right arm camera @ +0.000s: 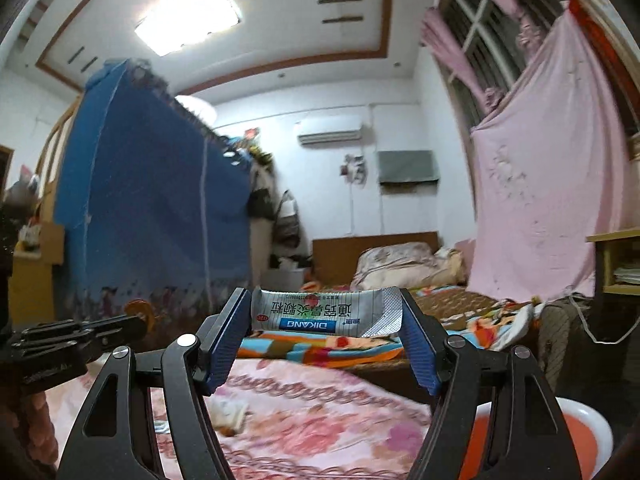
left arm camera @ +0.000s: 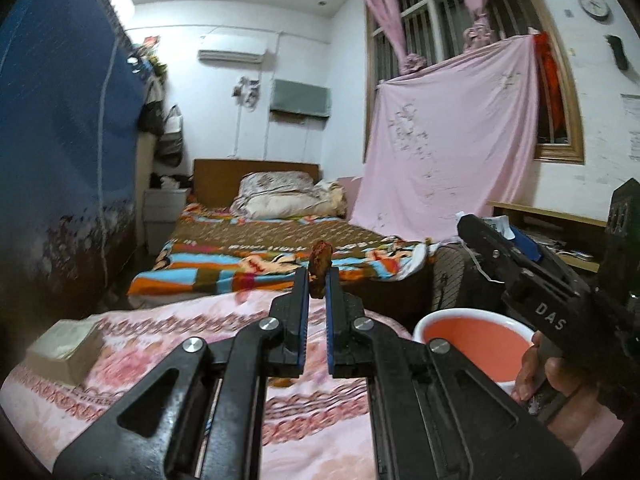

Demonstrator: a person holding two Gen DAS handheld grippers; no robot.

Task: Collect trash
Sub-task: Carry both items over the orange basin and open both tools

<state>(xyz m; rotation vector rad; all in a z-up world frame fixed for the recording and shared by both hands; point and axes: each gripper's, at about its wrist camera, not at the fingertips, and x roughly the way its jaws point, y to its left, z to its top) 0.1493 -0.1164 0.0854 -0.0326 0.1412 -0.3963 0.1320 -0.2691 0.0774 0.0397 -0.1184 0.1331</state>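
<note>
My left gripper (left arm camera: pixel 318 280) is shut on a small brown, crinkled scrap (left arm camera: pixel 320 264) that sticks up above its blue pads, over a pink floral bedspread (left arm camera: pixel 312 412). My right gripper (right arm camera: pixel 326 314) is held wide, shut on a silver sachet (right arm camera: pixel 324 312) with blue "DIKANG" print; the sachet spans from one pad to the other, clear of the bed. A white basin with an orange inside (left arm camera: pixel 472 340) stands low at the right, just under the right gripper's black body (left arm camera: pixel 552 300) and the hand (left arm camera: pixel 536 372) that holds it.
A pale tissue pack (left arm camera: pixel 64 348) lies at the left of the bedspread, and a small crumpled wrapper (right arm camera: pixel 230 412) lies on it lower down. Beyond are a bed with a striped quilt (left arm camera: pixel 260 256), a blue-draped wardrobe (left arm camera: pixel 60 140) at the left and a pink sheet (left arm camera: pixel 452 148) over the window.
</note>
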